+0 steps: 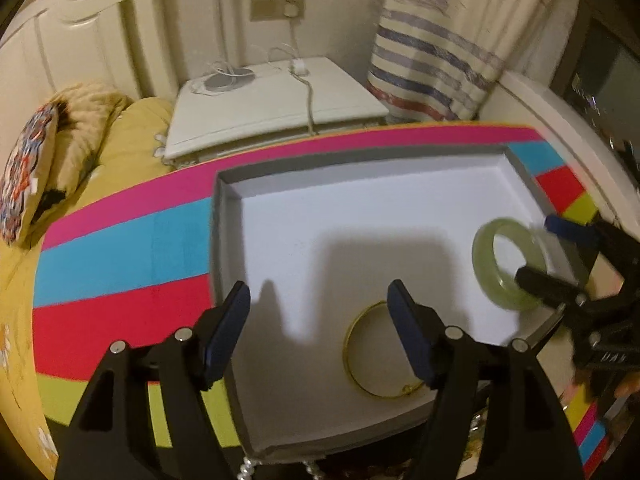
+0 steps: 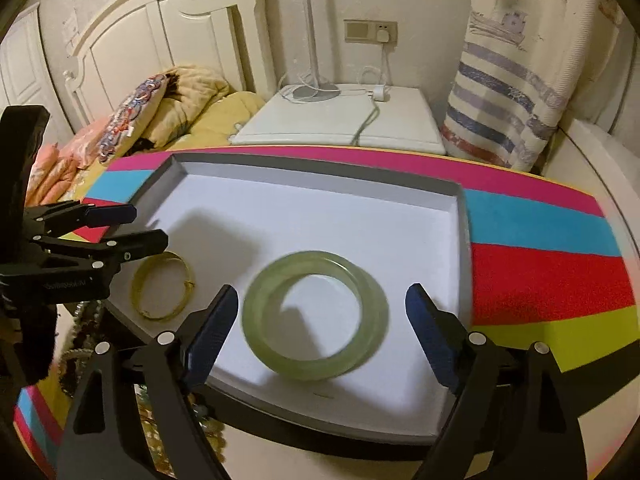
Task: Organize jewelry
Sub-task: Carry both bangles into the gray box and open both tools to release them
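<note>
A shallow white tray [image 1: 218,240] [image 2: 466,232] with a grey rim lies on a striped cloth. A thin gold bangle [image 1: 347,344] [image 2: 135,292] lies flat in the tray's near part. My left gripper [image 1: 318,296] [image 2: 150,227] hangs open over the tray, with the gold bangle just below its right finger and nothing between its pads. A thick pale-green bangle [image 1: 486,264] [image 2: 260,320] shows blurred between the fingers of my right gripper [image 2: 323,294] [image 1: 535,248]. In the right wrist view both pads stand clear of the bangle, with a gap on each side.
The bright striped cloth [image 1: 120,260] [image 2: 540,272] covers a round table. Pearl and bead strings [image 1: 246,470] [image 2: 80,320] lie at the tray's near edge. Beyond the table stand a white bedside cabinet [image 1: 280,104], a bed with yellow bedding [image 1: 132,140] and a striped curtain [image 2: 512,80].
</note>
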Demonstrator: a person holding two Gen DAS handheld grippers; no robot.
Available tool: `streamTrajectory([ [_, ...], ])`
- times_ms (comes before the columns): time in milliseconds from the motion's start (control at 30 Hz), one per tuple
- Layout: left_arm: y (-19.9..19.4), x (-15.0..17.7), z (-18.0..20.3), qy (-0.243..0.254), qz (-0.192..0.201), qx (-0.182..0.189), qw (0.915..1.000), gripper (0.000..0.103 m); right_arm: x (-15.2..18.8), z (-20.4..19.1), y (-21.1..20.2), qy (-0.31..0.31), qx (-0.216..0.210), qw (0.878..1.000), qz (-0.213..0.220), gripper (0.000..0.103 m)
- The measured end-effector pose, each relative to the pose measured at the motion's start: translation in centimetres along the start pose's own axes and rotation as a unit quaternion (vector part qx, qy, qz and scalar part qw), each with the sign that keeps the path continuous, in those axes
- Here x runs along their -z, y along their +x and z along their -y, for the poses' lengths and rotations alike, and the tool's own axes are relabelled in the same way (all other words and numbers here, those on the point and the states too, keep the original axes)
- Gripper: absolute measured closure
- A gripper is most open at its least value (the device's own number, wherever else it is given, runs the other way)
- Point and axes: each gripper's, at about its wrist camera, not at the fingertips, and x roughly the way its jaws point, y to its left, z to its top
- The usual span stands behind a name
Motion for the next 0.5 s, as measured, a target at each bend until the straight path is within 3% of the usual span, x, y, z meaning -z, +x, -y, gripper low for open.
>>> streamTrajectory([
  [67,0.4,0.1,0.7,0.032,-0.007,-0.012,0.9994,0.033,0.5,0.6,0.2,0.011,0.002,1.0,-0.007,0.021],
  [167,1.0,0.8,1.8,0.099,-0.026,-0.038,0.9941,0.042,1.0,0.4,-0.1,0.002,0.013,1.0,0.001,0.022],
  [267,0.7,1.2,0.1,0.074,-0.041,0.007,0.9964,0.052,1.1,-0.2,-0.1,-0.001,0.011,1.0,-0.001,0.021],
  [500,-1.2,4.0,-1.5,0.056,-0.041,-0.007,0.9976,0.053,2.1,-3.3,0.4,-0.054,0.008,0.998,-0.026,0.021],
])
